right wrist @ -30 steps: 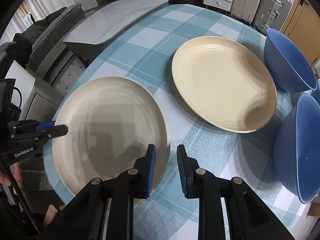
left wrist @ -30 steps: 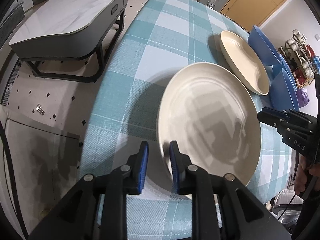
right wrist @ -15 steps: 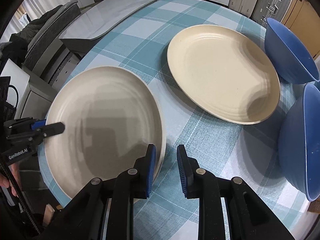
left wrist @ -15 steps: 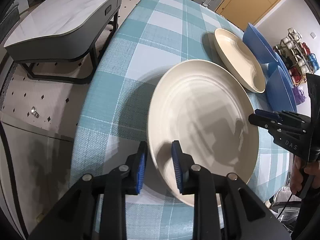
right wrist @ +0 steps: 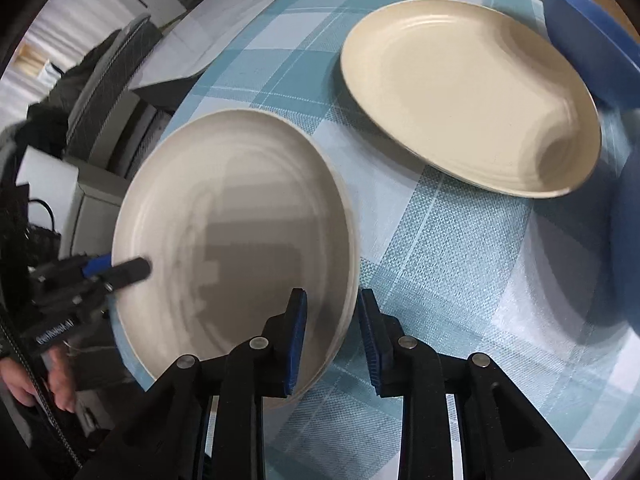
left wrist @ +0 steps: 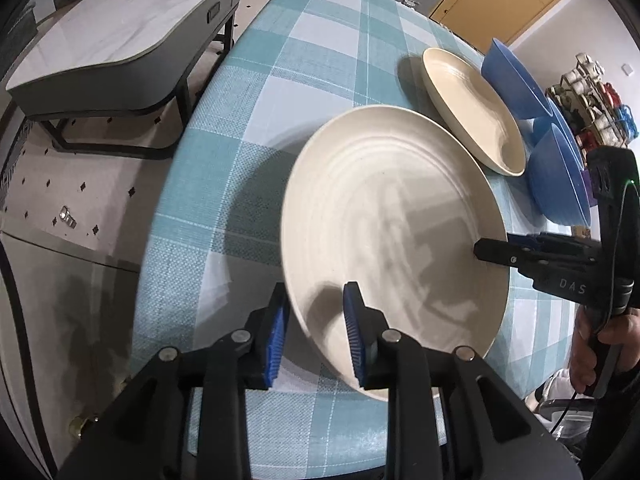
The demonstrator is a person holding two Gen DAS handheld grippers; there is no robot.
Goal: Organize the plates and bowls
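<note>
Left wrist view first: the left hand-held gripper (left wrist: 316, 336) is pointing steeply down with the near rim of the off-white plate (left wrist: 400, 220) caught between its blue pads. One pad sits against the outside of the rim and the other on the inner face, so I'd call that grasping the plate. That side of the plate looks tipped up a bit, with a dark shadow on the checked teal cloth of the bench (left wrist: 260, 100) beside it

Across the plate from there you can see the tip of the other tool reaching over the far rim, with a hand (left wrist: 600, 344) wrapped round its handle

Right wrist view: the right hand-held gripper (right wrist: 332, 340) straddles the opposite rim of the same plate. Its jaws have just been opening. The rim is between them, but a sliver of cloth shows between the outer pad and the rim, so it looks released rather than clenched. This view is a bit blurry, mind

Just beyond the plate lies a cream plate (left wrist: 472, 108), flat on the cloth and not touching it. Past that are the blue bowls (left wrist: 560, 176), right beside the cream plate. Well away from the plate, off the bench edge, a low marble-top coffee table (left wrist: 120, 36) stands on the floor
</note>
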